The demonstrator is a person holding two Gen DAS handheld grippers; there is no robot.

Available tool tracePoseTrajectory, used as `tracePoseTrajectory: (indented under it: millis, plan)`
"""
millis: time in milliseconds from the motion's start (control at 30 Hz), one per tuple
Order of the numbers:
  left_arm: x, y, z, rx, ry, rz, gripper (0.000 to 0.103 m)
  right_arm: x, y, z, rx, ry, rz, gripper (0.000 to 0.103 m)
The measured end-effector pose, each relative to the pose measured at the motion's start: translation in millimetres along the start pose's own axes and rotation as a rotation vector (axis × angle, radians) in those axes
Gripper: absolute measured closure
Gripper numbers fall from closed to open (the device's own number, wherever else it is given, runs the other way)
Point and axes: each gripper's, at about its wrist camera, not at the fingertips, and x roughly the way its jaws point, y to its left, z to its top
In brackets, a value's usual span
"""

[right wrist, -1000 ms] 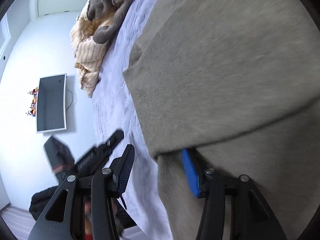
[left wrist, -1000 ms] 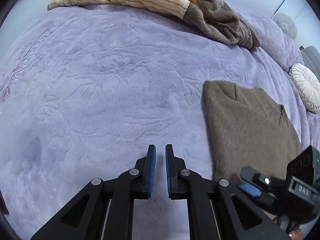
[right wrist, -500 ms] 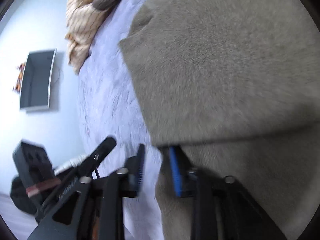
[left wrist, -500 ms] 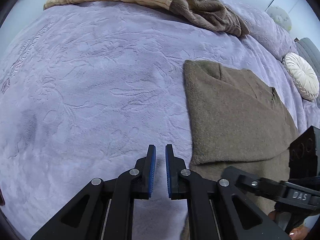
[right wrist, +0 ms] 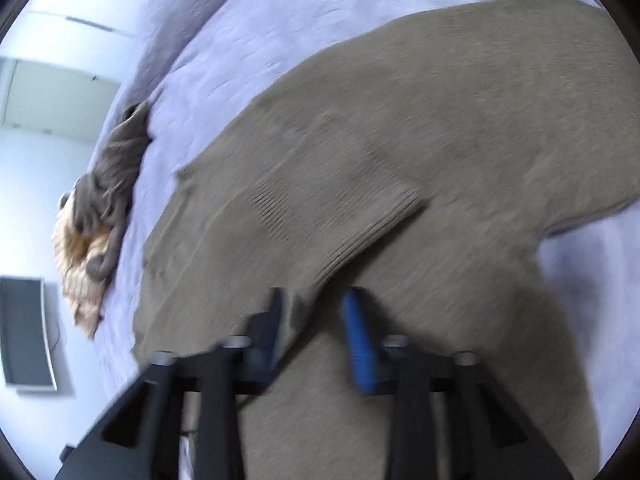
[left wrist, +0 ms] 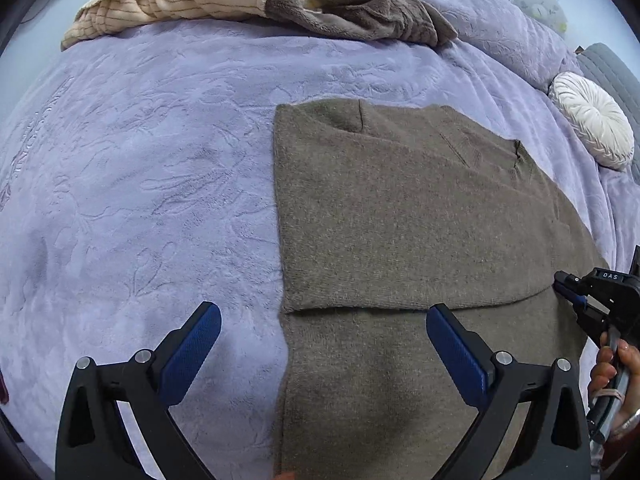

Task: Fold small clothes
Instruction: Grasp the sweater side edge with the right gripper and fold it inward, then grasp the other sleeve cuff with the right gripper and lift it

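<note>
A lavender bedspread fills nearly the whole room as I see it. The brown sweater lies flat on its right half, one layer already turned over so that a straight edge runs across it near the tools. At the far edge of the bed sits a heap of striped and fleecy clothes, well apart from the sweater. A round white cushion rests off to the right.

I judge the fold half made, with both tools taking a fresh hold for the next one. The left gripper has just been opening and its jaws stand spread wide, with nothing held. They straddle the sweater's left border just below that layer edge. The right gripper has just been closing with the layer's edge between its jaws. Motion blur hides whether the pads bite the knit yet, so I cannot tell.

The next move likely calls for the left jaws to come down and pinch the near-left corner, matching the right, so both lift together.

The left wrist view shows the whole garment and the person's hand on the right tool. Only the right wrist view shows a ribbed cuff folded across the knit and a dark wall screen.
</note>
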Motion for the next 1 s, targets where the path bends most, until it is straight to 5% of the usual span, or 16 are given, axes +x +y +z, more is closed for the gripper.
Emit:
tracePoseTrajectory:
  millis: [100,233,367,500,567,1000]
  plan:
    - [7.2,-9.2,-8.2,0.012,0.051,-0.002,0.0,6.0,-19.2,5.7,0.033,0.017,-0.034,0.102]
    - [7.6,-29.8,-18.1,0.047,0.086,-0.033,0.0,-8.5,-26.8,-0.3,0.004,0.042,-0.019,0.102]
    - [4.6,-59.5,-26.4,0.074,0.099,-0.071,0.0,-29.1,-39.2,-17.3,-0.022,0.111,0.059,0.093]
    - [5.6,-97.7,-33.6,0.121,0.124,-0.115,0.0,-47.4,-62.2,-31.0,-0.005,0.146,0.101,0.059]
    - [6.7,-118.4,-38.6,0.153,0.137,-0.134,0.0,-59.0,-65.3,-37.7,0.012,0.143,0.116,0.059]
    - [20.3,-213.2,-57.7,0.274,0.188,-0.177,0.0,-144.1,-166.2,6.3,0.173,-0.073,0.083,0.058]
